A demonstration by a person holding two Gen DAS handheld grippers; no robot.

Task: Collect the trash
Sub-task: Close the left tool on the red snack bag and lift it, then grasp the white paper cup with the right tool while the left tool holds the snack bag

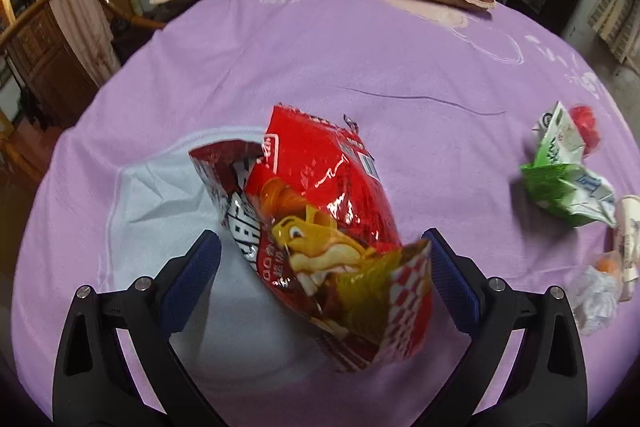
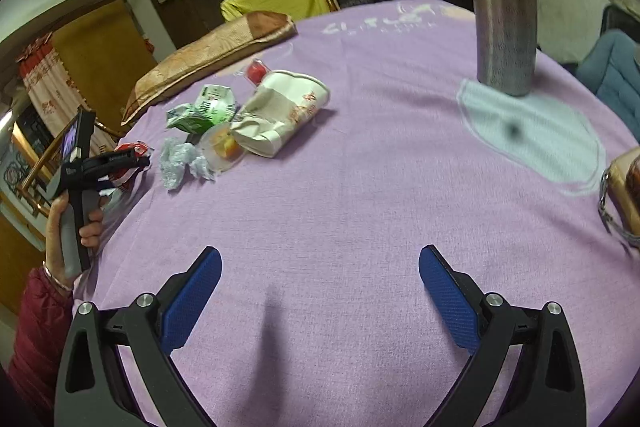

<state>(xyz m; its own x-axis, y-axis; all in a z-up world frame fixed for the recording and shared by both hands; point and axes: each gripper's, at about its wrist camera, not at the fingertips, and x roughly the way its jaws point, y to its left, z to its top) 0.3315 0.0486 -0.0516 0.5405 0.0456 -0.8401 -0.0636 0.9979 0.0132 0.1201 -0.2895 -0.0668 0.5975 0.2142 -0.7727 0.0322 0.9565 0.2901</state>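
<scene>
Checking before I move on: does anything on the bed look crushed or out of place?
Yes. The green carton and paper cup are crushed, lying beside crumpled tissue. The red snack bag lies torn open between the left gripper's open jaws.

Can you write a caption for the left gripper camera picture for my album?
Open left gripper hovers around a red snack bag on the purple bedsheet.

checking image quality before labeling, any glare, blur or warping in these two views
Left wrist: glare streaks on the red snack bag, edges of the purple sheet bowed by the fisheye. Right wrist: metal bottle soft and smeared, dark shadow below centre.
</scene>
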